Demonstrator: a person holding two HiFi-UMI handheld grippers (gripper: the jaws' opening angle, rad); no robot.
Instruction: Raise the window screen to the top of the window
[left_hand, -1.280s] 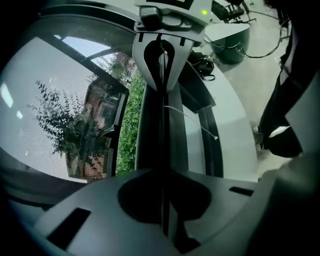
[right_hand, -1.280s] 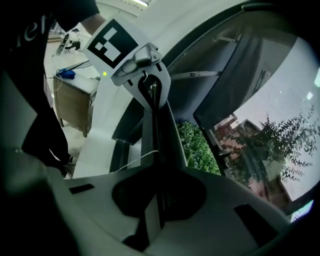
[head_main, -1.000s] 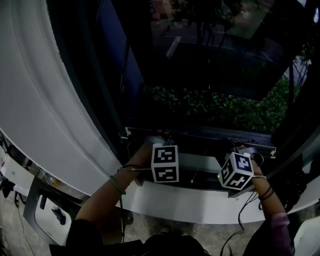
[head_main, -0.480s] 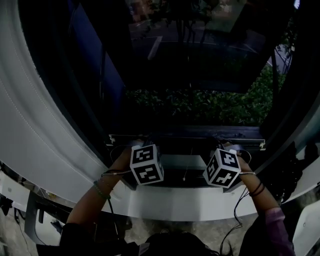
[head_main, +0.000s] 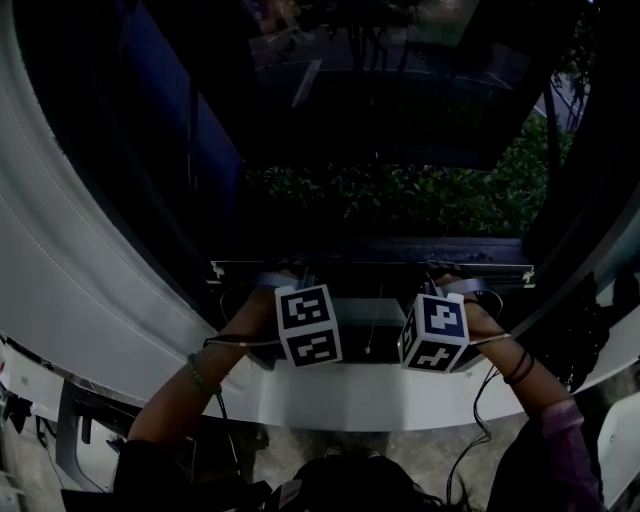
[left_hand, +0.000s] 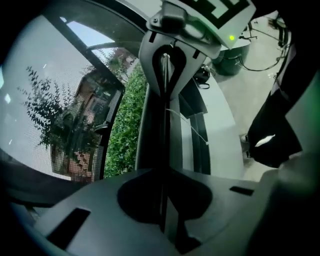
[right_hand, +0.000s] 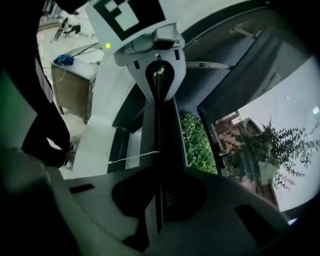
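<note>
Left gripper (left_hand: 162, 175) and right gripper (right_hand: 157, 172) are each clamped almost fully shut on the thin bottom rail (head_main: 375, 268) of the window screen (left_hand: 75, 140). One is set toward each end, and only a narrow dark edge is held between the pads. A white pull cord (head_main: 370, 325) is seen hanging from the rail between them. The rail is still low in the opening, just above the sill (head_main: 370, 400), with the mesh stretched above it and the hedge (head_main: 400, 195) visible beyond. The raise is therefore judged not yet begun.

Two risks are judged likely from here. If one side is lifted faster than the other, the rail could be skewed and bound at its ends. Because so little of the rail is pinched, it could also be pulled out of the pads if the screen resists. The loose cord could be snagged on a gripper during the lift.

Compared with the earlier head view, the framing is shifted and the rail is now seen level rather than slanted. The grippers are found at the same places on the rail, and no rise is seen.
</note>
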